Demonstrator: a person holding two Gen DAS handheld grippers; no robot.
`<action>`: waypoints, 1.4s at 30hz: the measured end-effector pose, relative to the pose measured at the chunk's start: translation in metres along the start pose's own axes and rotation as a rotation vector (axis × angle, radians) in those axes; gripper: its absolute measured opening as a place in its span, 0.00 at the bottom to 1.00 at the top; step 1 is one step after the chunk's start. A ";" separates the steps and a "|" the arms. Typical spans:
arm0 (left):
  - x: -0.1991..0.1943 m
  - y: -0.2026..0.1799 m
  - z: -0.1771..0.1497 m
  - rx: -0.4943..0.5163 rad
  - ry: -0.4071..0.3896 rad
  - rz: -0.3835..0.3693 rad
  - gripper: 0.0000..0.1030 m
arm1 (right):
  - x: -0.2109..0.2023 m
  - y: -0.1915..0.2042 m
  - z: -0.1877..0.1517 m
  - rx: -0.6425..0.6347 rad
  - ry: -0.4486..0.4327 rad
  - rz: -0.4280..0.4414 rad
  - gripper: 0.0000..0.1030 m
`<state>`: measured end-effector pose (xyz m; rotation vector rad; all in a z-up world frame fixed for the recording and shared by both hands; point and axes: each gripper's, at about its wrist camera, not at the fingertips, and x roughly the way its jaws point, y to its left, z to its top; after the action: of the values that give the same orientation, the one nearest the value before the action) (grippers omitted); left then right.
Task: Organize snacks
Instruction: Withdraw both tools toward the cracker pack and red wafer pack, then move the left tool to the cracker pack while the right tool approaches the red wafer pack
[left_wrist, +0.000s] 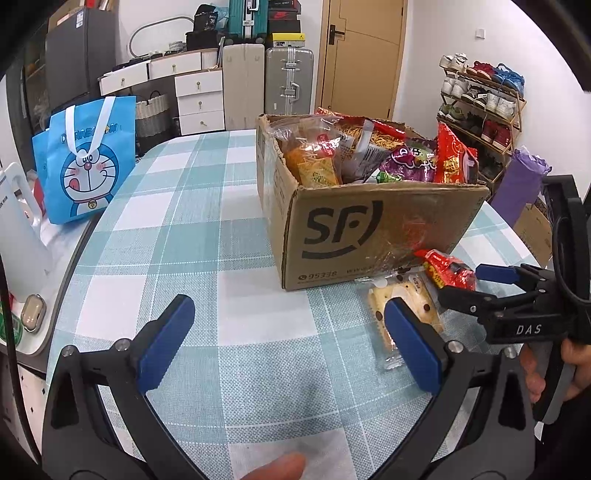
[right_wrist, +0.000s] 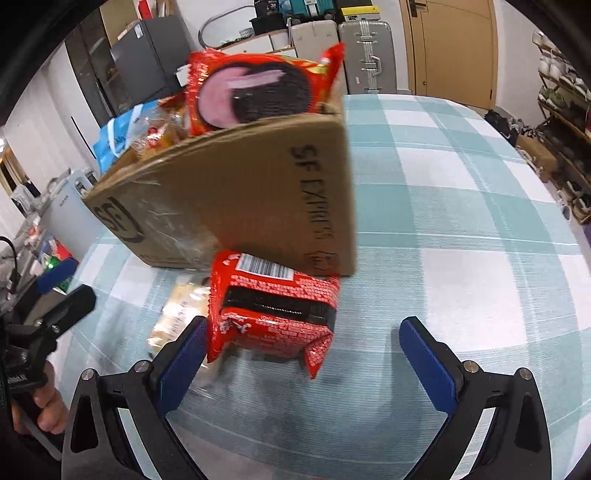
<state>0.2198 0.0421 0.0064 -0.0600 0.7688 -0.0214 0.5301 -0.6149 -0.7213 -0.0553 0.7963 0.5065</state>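
Note:
A cardboard SF box (left_wrist: 369, 229) stands on the checked tablecloth (left_wrist: 229, 236), stuffed with several snack bags (left_wrist: 369, 147). In the right wrist view a red cookie pack (right_wrist: 255, 88) sticks up out of the box (right_wrist: 266, 192). By the box's near corner a red snack packet (right_wrist: 273, 310) lies on the table between the fingers of my open right gripper (right_wrist: 304, 365), close to its left pad (right_wrist: 181, 362). A clear-wrapped pastry (left_wrist: 402, 314) lies beside the red packet (left_wrist: 448, 273). My left gripper (left_wrist: 290, 345) is open and empty over bare cloth, its right pad (left_wrist: 413, 347) near the pastry.
A blue cartoon bag (left_wrist: 83, 166) and a white jug (left_wrist: 18, 229) sit on a side counter left of the table. A shoe rack (left_wrist: 480, 107) and a purple roll (left_wrist: 521, 181) stand beyond the table's right edge. Suitcases (left_wrist: 288, 81) and a door are behind.

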 end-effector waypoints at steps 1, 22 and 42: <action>0.001 0.000 0.000 0.000 0.002 -0.001 0.99 | 0.000 -0.001 0.001 -0.006 0.002 -0.011 0.99; 0.020 -0.023 -0.013 0.058 0.049 -0.005 0.99 | -0.004 -0.035 -0.007 -0.112 0.075 -0.116 0.99; 0.053 -0.076 -0.024 0.101 0.139 -0.099 0.99 | -0.014 -0.034 -0.017 -0.195 0.078 -0.081 0.99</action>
<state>0.2417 -0.0368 -0.0428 -0.0005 0.9016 -0.1596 0.5259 -0.6543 -0.7282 -0.2880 0.8159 0.5060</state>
